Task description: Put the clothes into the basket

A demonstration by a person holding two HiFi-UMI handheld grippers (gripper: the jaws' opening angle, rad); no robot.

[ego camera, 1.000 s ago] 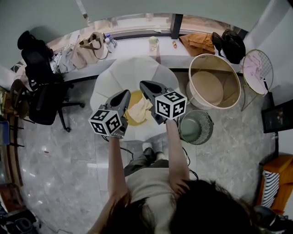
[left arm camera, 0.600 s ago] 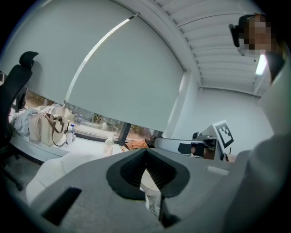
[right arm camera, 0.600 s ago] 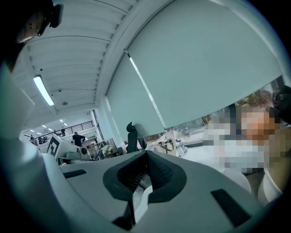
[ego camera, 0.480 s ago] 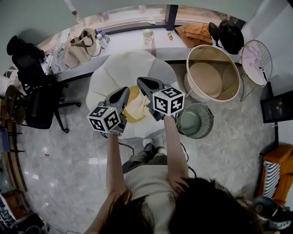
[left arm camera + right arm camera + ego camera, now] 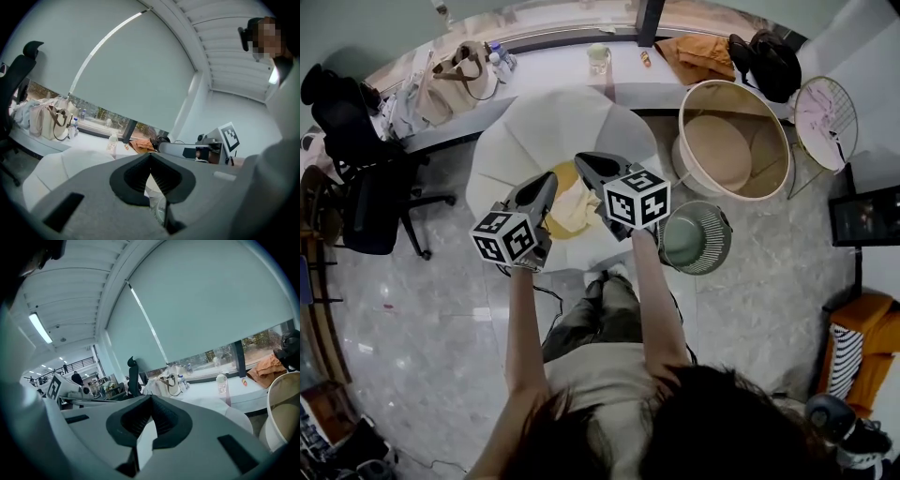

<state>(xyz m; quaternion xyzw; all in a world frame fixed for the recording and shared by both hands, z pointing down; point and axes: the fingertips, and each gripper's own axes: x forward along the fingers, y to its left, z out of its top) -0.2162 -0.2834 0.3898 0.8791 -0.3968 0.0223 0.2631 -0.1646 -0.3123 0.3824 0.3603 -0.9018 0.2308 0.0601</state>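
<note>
A yellow cloth [image 5: 565, 176] and a cream cloth [image 5: 575, 212] lie crumpled on the near part of a round white table [image 5: 553, 131]. My left gripper [image 5: 546, 180] hovers over the clothes' left edge, its jaws shut on nothing [image 5: 150, 157]. Above their right edge is my right gripper [image 5: 583, 161], also shut and empty [image 5: 151, 398]. Both point roughly level, away from the person. The big beige basket [image 5: 686, 112] stands on the floor to the right of the table and shows at the right edge of the right gripper view [image 5: 281, 408].
A small green wire bin [image 5: 695, 239] stands on the floor by my right forearm. Behind the table runs a window ledge with a bottle [image 5: 598, 58], bags [image 5: 455, 84] and an orange garment [image 5: 701, 54]. An office chair [image 5: 356, 178] is at left, a wire stool [image 5: 825, 122] at right.
Both grippers have sunk toward the clothes on the table, staying shut. The head view has shifted, so the table and basket sit a little higher in the picture.
</note>
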